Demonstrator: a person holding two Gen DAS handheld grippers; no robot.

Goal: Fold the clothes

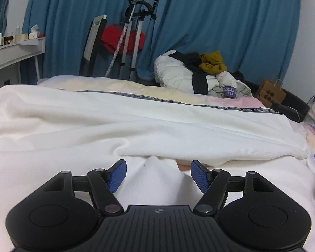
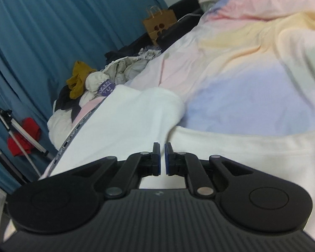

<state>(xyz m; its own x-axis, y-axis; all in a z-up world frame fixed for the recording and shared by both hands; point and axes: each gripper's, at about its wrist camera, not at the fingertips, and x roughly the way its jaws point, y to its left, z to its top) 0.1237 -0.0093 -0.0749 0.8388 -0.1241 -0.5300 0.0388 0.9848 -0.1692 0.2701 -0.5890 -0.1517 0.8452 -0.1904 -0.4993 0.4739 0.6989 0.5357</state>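
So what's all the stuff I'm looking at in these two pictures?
White garment: one, white with a grey printed stripe, spread across the bed.
Bedding: one, pastel pink, yellow and blue, under the garment.
Clothes pile: one heap, white, black and mustard, at the bed's far edge.
Curtains: teal, along the back wall.
Red cloth: one, hanging on the metal stand.
Paper bag: one, brown, beside the bed.
Shelf: one, white, holding small bottles.
Left claw: black with blue pads, open over the garment.
Right claw: black, nearly shut, nothing visibly gripped.
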